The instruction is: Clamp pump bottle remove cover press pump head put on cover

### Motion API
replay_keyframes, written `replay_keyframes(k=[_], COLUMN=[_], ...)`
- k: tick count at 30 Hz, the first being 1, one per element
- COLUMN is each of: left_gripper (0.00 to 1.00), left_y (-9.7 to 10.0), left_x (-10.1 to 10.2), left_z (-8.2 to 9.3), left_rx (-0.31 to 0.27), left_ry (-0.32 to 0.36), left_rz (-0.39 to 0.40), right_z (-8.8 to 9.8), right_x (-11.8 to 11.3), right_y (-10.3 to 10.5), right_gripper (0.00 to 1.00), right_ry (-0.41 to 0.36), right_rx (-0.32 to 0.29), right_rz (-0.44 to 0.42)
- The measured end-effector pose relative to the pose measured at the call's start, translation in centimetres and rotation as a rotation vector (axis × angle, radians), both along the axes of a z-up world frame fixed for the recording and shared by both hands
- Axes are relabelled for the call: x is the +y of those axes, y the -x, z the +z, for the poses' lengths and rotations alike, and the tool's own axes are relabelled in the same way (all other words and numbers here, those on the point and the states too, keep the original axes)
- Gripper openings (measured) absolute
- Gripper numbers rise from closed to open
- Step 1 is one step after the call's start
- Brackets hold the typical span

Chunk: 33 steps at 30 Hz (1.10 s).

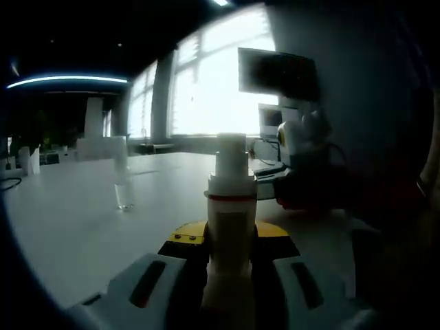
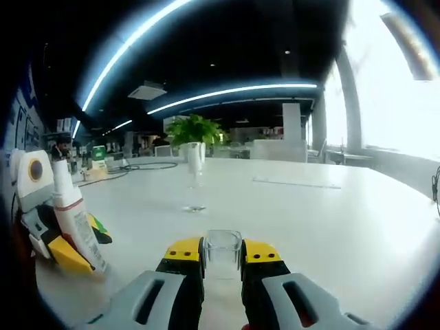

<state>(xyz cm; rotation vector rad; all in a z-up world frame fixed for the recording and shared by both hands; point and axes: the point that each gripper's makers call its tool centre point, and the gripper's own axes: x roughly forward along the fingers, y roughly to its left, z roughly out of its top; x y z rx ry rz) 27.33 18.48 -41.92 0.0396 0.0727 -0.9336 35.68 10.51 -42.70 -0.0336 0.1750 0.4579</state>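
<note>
L gripper (image 1: 230, 265) has its jaws closed tight round the body of the pump bottle (image 1: 230, 234), holding it upright just above the white table (image 1: 75, 220); that steadies it so the other tool can work on top. Pump head (image 1: 231, 155) stands bare, no cover on it. R gripper (image 2: 221, 265) has its jaws nearly together, pinching a small clear cover (image 2: 223, 253) between the tips, low over the table and well apart from the bottle, which sits at far left in the right gripper view along w/ the L gripper holding it. Looks like cover is off and parked in the R jaws, so pressing the pump or recapping is next; can't tell which. A clear, glass-like item (image 2: 195, 172) stands mid-table, w/ a plant (image 2: 194, 128) behind. Left gripper view is backlit by the windows (image 1: 206, 82), so bottle label and lower body are murky; the bottle's base is hidden by the jaws. Monitor (image 1: 277, 74) at right is just a dark slab.
</note>
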Motion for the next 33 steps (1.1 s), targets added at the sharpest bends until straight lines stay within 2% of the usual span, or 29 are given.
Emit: replay_keyframes(k=[16,33], left_gripper=[0.14,0.14], left_y=[-0.1,-0.1], left_x=[0.0,0.0], left_z=[-0.1,-0.1], left_rx=[0.001,0.0], left_ry=[-0.003,-0.005], left_rz=[0.002,0.002], right_z=[-1.2,-1.2], right_x=[0.2,0.5], right_y=[0.1,0.1], right_gripper=[0.16,0.18], right_ry=[0.021,0.021], right_rx=[0.034,0.032], right_rz=[-0.002,0.015])
